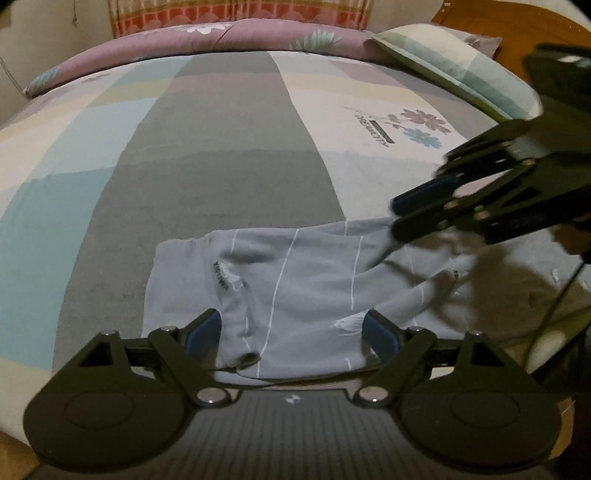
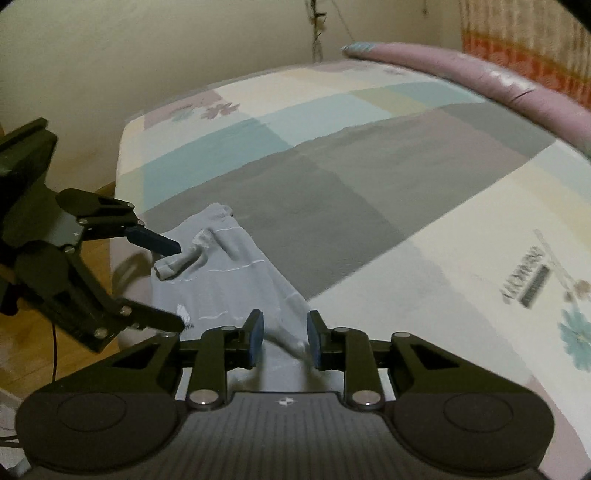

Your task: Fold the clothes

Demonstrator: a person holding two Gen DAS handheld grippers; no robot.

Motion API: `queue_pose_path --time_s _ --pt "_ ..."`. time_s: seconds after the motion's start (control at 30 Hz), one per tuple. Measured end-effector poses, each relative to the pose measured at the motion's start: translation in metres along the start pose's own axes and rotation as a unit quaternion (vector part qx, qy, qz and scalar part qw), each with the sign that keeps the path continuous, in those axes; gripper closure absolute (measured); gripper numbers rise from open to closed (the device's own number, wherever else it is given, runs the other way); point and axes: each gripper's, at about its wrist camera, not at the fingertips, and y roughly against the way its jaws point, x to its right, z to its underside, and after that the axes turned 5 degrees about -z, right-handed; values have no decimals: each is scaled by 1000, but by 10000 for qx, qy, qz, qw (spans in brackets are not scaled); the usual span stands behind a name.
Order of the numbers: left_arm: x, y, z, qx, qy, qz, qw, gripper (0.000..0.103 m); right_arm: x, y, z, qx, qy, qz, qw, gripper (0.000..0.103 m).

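Two hand-held grippers work one grey garment [image 1: 295, 280] lying rumpled at the near edge of the bed [image 1: 229, 155]. Left hand-held gripper [image 1: 291, 330] is spread wide over the cloth; right hand-held gripper [image 2: 284, 338] is part-open around a raised ridge, not yet pinching. Pinch hems squarely, lift together, keep edges aligned. Patchwork sheet, pillow [image 1: 461, 70], curtain [image 1: 236, 14], cream wall [image 2: 147, 55].

The grey garment [image 1: 295, 280] is showing as soft, matt knit cloth, crumpling toward 3 o'clock, with thin white printed lines. Under it the bed sheet [image 1: 229, 177] is looking like flat, matt woven cloth. The left gripper [image 1: 293, 330] is appearing as matt black plastic with shiny metal pivot pins and dull blue rubbery pads [image 1: 205, 330]; the right gripper [image 2: 284, 338] is showing the same finish. At 9 o'clock in the right wrist view, the floor [image 2: 33, 350] is gleaming like smooth wood.
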Motion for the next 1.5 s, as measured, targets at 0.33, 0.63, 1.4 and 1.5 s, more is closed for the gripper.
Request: queue_pose_path --time_s 0.33,0.63,1.4,1.5 --pt "-1 1 2 80 25 32 10000 18 -2 -20 -3 -225 317 85 9992 94" --pt "-2 7 1 110 41 8 9999 18 -6 -5 -1 -78 325 378 9987 74" --pt "-4 13 -2 255 184 -31 9995 17 -70 35 71 -985 859 24 9914 91" --pt "1 11 -8 360 91 89 9993 17 -64 48 61 -602 770 125 9951 81"
